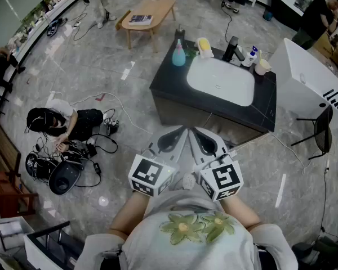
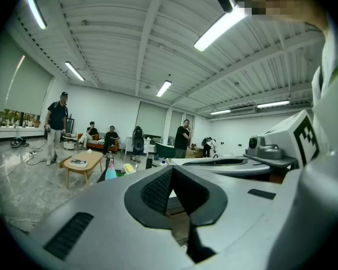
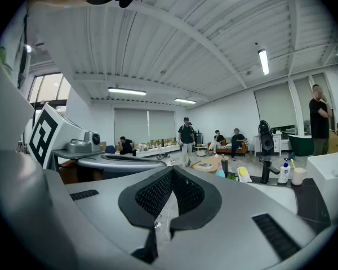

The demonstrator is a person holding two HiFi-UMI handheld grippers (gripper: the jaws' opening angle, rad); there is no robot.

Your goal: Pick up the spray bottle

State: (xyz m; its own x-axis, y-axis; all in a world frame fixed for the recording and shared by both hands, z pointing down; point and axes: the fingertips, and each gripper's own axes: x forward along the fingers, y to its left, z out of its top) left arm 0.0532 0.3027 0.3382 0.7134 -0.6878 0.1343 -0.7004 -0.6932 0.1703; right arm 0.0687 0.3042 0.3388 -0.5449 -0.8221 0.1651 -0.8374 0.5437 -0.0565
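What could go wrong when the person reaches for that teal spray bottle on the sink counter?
The teal spray bottle stands at the far corner of the counter, by the edge, so a clumsy push might knock it off. The left gripper and right gripper are shut; unless they open first, they would only shove it. A white cable on the floor might trip the person.

Dark desk [image 1: 164, 79] with a white sink basin [image 1: 221, 82] sunk into it, standing on a grey marble-look floor [image 1: 124, 94]. Along the far edge there's a teal bottle [image 1: 178, 54] with a black top, a yellow thing [image 1: 204, 46] just beside it, a black faucet [image 1: 232, 49], then a small white bottle [image 1: 250, 56] with a blue top, and a cream cup [image 1: 262, 66] right next to that.
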